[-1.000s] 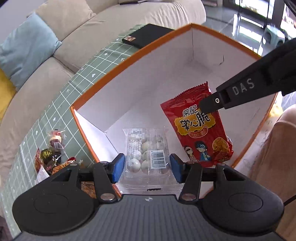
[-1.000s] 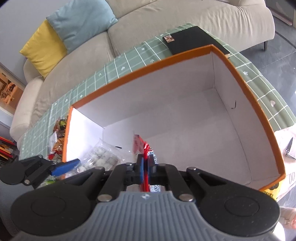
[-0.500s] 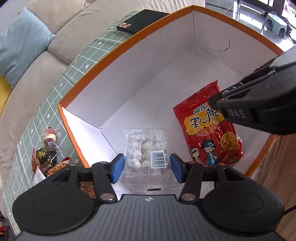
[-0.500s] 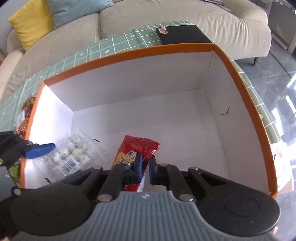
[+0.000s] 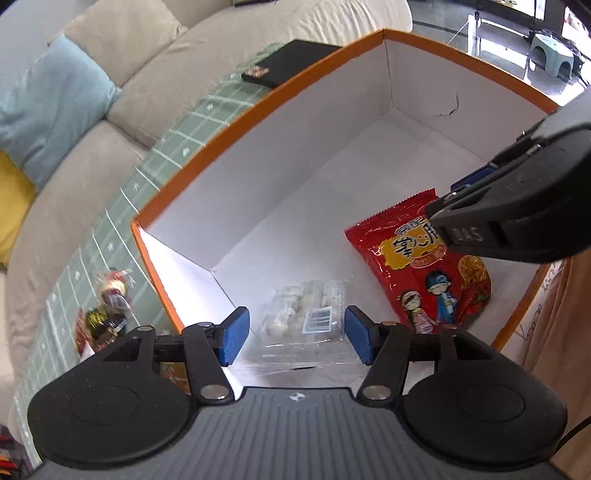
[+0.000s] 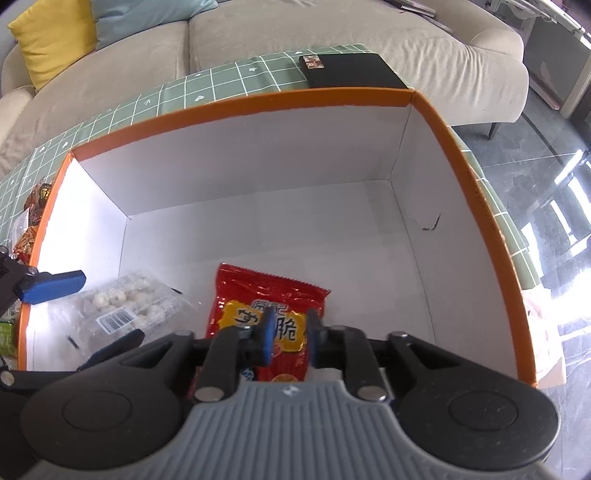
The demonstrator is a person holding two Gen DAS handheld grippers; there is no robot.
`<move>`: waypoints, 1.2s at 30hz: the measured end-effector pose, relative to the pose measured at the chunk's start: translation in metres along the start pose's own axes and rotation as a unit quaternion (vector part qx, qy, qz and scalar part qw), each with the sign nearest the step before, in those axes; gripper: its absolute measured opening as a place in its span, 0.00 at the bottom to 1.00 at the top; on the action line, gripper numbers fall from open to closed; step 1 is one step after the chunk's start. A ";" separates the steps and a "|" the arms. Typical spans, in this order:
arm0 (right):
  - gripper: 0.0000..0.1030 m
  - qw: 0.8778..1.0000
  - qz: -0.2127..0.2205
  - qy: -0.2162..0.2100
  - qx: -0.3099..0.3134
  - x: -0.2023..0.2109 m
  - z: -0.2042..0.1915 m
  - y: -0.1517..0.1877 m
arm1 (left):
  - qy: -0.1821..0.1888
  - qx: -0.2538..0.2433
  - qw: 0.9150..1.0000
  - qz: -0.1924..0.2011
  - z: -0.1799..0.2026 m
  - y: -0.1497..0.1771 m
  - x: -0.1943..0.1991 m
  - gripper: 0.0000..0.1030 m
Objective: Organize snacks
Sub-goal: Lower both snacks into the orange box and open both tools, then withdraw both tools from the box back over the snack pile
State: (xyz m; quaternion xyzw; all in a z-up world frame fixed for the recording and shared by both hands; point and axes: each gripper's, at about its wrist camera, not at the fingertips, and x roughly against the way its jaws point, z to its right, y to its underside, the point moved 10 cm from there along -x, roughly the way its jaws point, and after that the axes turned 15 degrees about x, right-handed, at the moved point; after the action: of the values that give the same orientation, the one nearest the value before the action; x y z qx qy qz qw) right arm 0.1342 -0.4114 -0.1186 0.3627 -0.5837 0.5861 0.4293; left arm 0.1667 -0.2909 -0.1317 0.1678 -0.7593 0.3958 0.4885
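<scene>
A white box with an orange rim [image 5: 258, 107] [image 6: 240, 105] holds two snacks. A clear pack of white balls [image 5: 306, 310] [image 6: 125, 302] lies on its floor at the near left. My left gripper [image 5: 295, 334] [image 6: 110, 306] hovers over it, jaws opening, the blue pads clear of the pack on both sides. A red snack packet [image 5: 424, 280] [image 6: 266, 295] lies flat on the floor beside it. My right gripper [image 6: 290, 334] [image 5: 448, 201] is just above the packet's near half. Its jaws are opening and the pads stand apart, not pressing on the packet.
Several loose snacks [image 5: 107, 306] [image 6: 35, 206] lie on the green grid tablecloth [image 6: 221, 79] left of the box. A flat black case [image 5: 291, 62] [image 6: 351, 70] sits behind the box. A beige sofa [image 6: 295, 33] with blue and yellow cushions runs beyond the table.
The right gripper lowered the red packet from hanging to lying flat on the box floor, then its jaws parted. The left gripper's pads spread wider around the clear pack.
</scene>
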 end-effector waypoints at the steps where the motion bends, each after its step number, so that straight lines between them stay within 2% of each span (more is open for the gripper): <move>1: 0.22 1.000 0.001 0.003 -0.001 0.001 0.001 -0.001 | -0.002 -0.004 1.000 0.005 0.000 -0.001 0.002 0.71; 5: 0.29 1.000 0.007 0.004 -0.011 0.011 0.003 -0.002 | -0.005 -0.011 1.000 0.024 -0.001 -0.004 0.016 0.77; 9: 0.38 0.999 0.037 0.025 -0.013 0.030 0.005 -0.005 | 0.006 -0.003 0.999 0.048 -0.006 -0.004 0.037 0.80; 10: 0.41 0.998 0.045 0.033 -0.012 0.035 0.004 -0.006 | 0.007 0.003 0.998 0.055 -0.009 -0.003 0.042 0.80; 15: 0.44 0.994 0.082 0.064 -0.018 0.057 0.002 -0.006 | 0.016 0.047 0.994 0.092 -0.030 0.001 0.068 0.80; 17: 0.49 0.992 0.104 0.068 -0.017 0.070 -0.005 -0.006 | 0.018 0.067 0.991 0.111 -0.041 0.004 0.078 0.81; 19: 0.59 0.989 0.133 0.069 -0.009 0.085 -0.016 -0.007 | 0.015 0.085 0.988 0.129 -0.053 0.009 0.088 0.81; 24: 0.59 0.978 0.192 0.079 0.019 0.114 -0.055 -0.013 | -0.008 0.124 0.977 0.172 -0.087 0.025 0.105 0.81; 28: 0.59 0.973 0.226 0.051 0.014 0.124 -0.090 -0.011 | -0.029 0.158 0.969 0.188 -0.115 0.049 0.110 0.81; 36: 0.59 0.971 0.236 0.021 0.043 0.115 -0.156 -0.001 | -0.040 0.249 0.950 0.182 -0.171 0.108 0.108 0.81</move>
State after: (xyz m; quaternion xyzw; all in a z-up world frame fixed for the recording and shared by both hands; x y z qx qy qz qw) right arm 0.1045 -0.2467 -0.0200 0.2206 -0.6180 0.7027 0.2750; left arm 0.1512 -0.0780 -0.0487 0.1592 -0.6732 0.6475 0.3198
